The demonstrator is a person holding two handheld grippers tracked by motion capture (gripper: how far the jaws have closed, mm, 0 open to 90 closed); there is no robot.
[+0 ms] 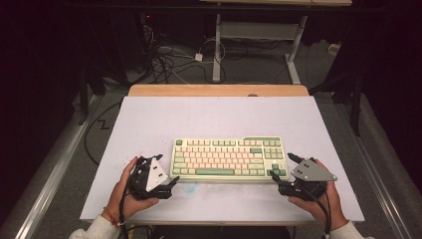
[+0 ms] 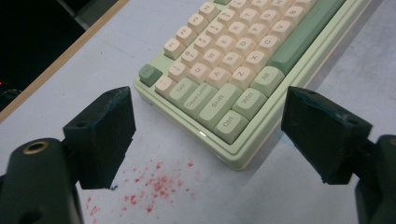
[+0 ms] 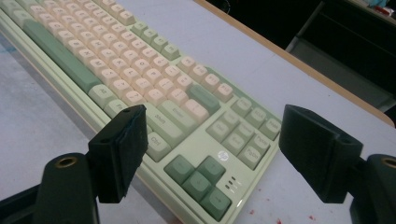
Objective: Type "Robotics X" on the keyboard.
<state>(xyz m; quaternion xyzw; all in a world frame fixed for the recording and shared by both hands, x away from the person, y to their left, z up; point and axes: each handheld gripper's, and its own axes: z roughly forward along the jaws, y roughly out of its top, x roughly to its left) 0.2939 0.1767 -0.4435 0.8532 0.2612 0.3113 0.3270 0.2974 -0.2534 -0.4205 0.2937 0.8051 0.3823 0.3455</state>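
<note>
Jaws wide apart, both grippers flanking keyboard [image 1: 229, 159] corners.

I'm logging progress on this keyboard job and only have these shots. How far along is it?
Early stage. Done: both claws have been placed at the keyboard, the left claw at its near-left corner, the right claw at its near-right corner. In hand: nothing yet; both are open, with their jaws on either side of those corners in the gripper views. Left: closing on the keyboard, which lies flat on the table, and probably moving it.
</note>
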